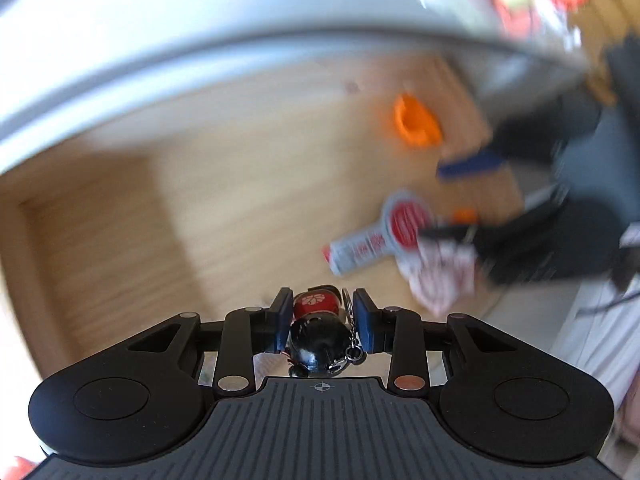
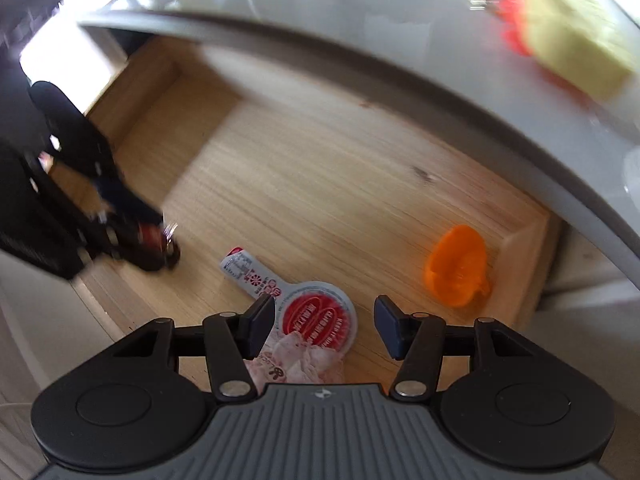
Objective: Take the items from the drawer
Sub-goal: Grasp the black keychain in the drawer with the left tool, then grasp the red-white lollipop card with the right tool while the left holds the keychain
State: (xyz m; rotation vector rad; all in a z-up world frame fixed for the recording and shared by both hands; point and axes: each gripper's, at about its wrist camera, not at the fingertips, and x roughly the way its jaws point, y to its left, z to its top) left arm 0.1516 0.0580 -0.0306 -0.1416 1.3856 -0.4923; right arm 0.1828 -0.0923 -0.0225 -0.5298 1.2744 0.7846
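Observation:
The open wooden drawer (image 1: 240,200) fills both views. My left gripper (image 1: 323,304) is shut on a small doll keychain (image 1: 318,332) with a black head, a red body and a metal ring, low over the drawer's left part. The right wrist view shows that gripper (image 2: 152,236) at the left. My right gripper (image 2: 324,312) stands open over a paddle-shaped packet with a round red lid (image 2: 316,316) and a crumpled pink-and-white wrapper (image 2: 304,360); its pads touch neither. The left wrist view shows the packet (image 1: 400,226) blurred. An orange plastic piece (image 2: 458,266) lies near the drawer's right wall.
A white countertop (image 2: 360,20) overhangs the back of the drawer. A pale yellow block (image 2: 576,40) and blurred red things lie on it at the right. The drawer's floor (image 2: 320,180) is bare wood in the middle and back.

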